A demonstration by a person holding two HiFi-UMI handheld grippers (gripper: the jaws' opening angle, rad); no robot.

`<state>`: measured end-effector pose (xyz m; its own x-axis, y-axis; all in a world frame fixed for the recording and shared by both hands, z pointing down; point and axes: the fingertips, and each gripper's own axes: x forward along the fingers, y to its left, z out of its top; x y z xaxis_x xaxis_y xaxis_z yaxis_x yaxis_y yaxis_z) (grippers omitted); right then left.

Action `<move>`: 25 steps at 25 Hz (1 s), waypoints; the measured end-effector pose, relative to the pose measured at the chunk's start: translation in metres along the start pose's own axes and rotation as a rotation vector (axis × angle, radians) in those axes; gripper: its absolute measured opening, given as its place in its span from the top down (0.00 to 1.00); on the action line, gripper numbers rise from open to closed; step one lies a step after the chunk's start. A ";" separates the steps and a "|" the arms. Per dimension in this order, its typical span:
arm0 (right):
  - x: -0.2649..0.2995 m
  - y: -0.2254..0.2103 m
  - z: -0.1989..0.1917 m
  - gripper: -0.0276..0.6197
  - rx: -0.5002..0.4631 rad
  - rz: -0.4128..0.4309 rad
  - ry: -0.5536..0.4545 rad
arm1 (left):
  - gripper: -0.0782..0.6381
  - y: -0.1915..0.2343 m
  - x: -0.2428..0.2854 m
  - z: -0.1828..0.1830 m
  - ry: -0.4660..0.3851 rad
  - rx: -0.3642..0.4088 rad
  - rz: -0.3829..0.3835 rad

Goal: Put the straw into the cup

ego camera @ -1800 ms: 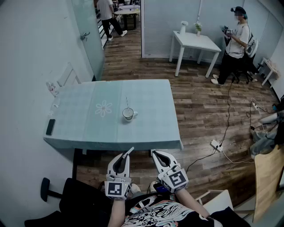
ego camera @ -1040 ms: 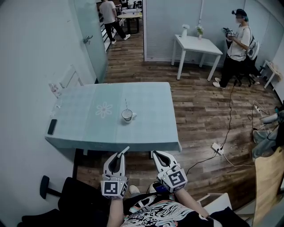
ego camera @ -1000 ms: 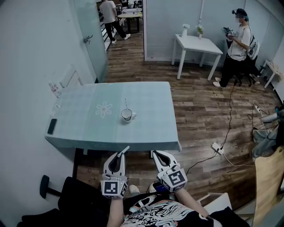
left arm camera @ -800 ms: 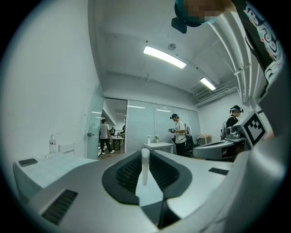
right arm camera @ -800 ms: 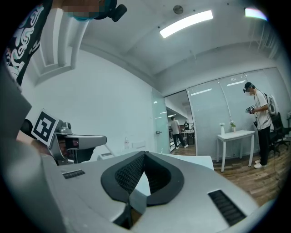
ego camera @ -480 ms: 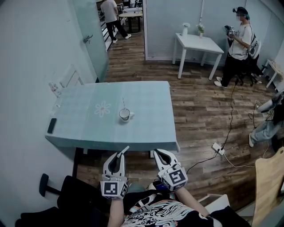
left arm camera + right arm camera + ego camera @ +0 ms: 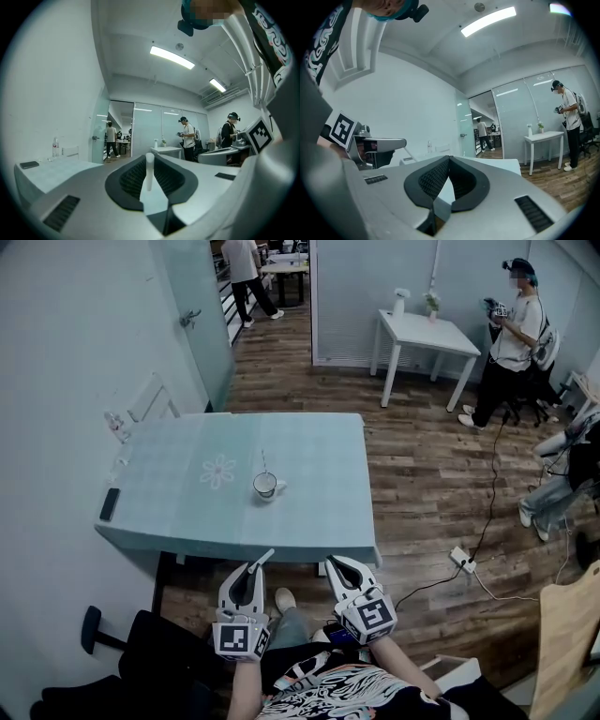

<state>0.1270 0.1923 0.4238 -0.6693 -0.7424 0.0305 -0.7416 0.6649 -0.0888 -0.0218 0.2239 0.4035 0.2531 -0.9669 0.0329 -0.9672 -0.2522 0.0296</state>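
A white cup stands near the middle of the teal-clothed table, with a thin upright stick rising from it. My left gripper hangs below the table's near edge, in front of my body. It is shut on a white straw that pokes out past its tips. In the left gripper view the straw stands upright between the closed pads. My right gripper is beside it, shut with nothing in it; its tips meet. Both grippers are well short of the cup.
A dark phone lies at the table's left edge and a bottle stands at its far left corner. Behind are a white side table and a standing person. A power strip and cables lie on the wood floor at right.
Both grippers have stayed almost still, the left still shut on the straw. The head view has drifted slightly, and a second person has come in at the right edge.
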 end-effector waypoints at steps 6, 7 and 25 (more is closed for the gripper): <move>0.015 -0.016 -0.003 0.98 0.009 -0.015 0.007 | 0.81 0.008 0.022 -0.002 0.005 -0.003 -0.007; 0.018 -0.019 -0.004 0.98 0.017 -0.017 0.008 | 0.81 0.009 0.027 -0.003 0.005 -0.004 -0.009; 0.135 -0.051 -0.011 0.98 0.025 0.008 0.058 | 0.81 0.080 0.122 -0.016 0.057 -0.014 -0.015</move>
<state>0.0741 0.0589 0.4439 -0.6771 -0.7307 0.0874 -0.7355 0.6680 -0.1136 -0.0678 0.0863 0.4254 0.2692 -0.9590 0.0888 -0.9629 -0.2662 0.0440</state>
